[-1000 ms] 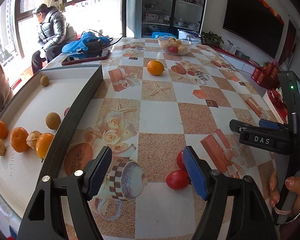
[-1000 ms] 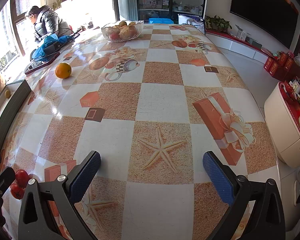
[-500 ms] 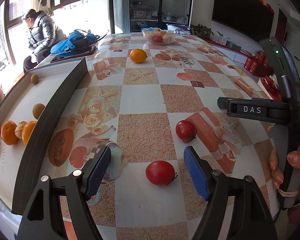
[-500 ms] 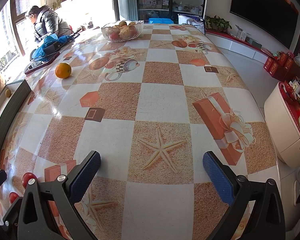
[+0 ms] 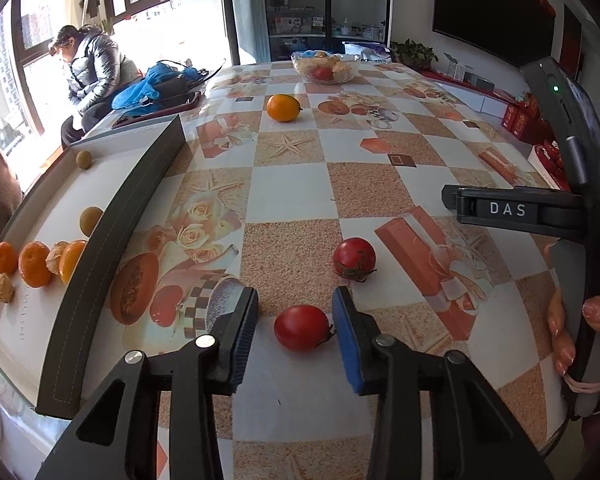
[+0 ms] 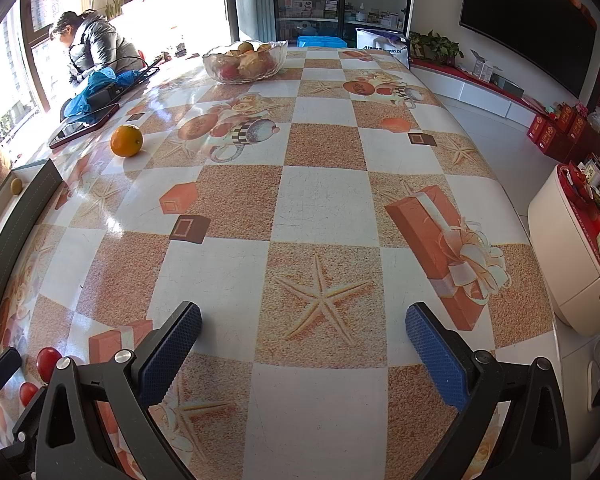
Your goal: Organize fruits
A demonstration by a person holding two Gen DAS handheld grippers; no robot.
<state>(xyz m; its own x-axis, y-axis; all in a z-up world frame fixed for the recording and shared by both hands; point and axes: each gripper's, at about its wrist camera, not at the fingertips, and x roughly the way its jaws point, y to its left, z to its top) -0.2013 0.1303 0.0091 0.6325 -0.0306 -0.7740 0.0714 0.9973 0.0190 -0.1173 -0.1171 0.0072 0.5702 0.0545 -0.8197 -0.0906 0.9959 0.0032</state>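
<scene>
Left tool (image 5: 296,332) sits low over the table (image 5: 300,184), jaws have just been closing in around the near tomato (image 5: 302,327). Right pad looks to be at its skin or just off it, left pad clearly has a gap. So not clamped yet, tomato is between the pads, resting on the table.

Landmark = near tomato:
- second tomato (image 5: 354,258) just beyond it, slightly right, apart from it
- grey-walled tray (image 5: 100,264) well off to its left, with mandarins (image 5: 34,264) and small brown fruit inside
- loose orange (image 5: 284,107) far beyond it, glass fruit bowl (image 5: 326,67) further still

Right tool (image 6: 302,344) hovers over bare table, jaws wide apart, nothing between them.

Handling, my read: tomato is light, smooth, slick skin, soft under pressure. Round, so it will roll if one pad lands first, which looks likely here. Take it across the widest part, pads on opposite sides at mid-height, stem end (image 5: 327,336) kept off the pads. Squeeze only until it stops slipping; more will bruise or split it. Lift straight up before swinging toward the tray. Presumably that's where it goes.
</scene>
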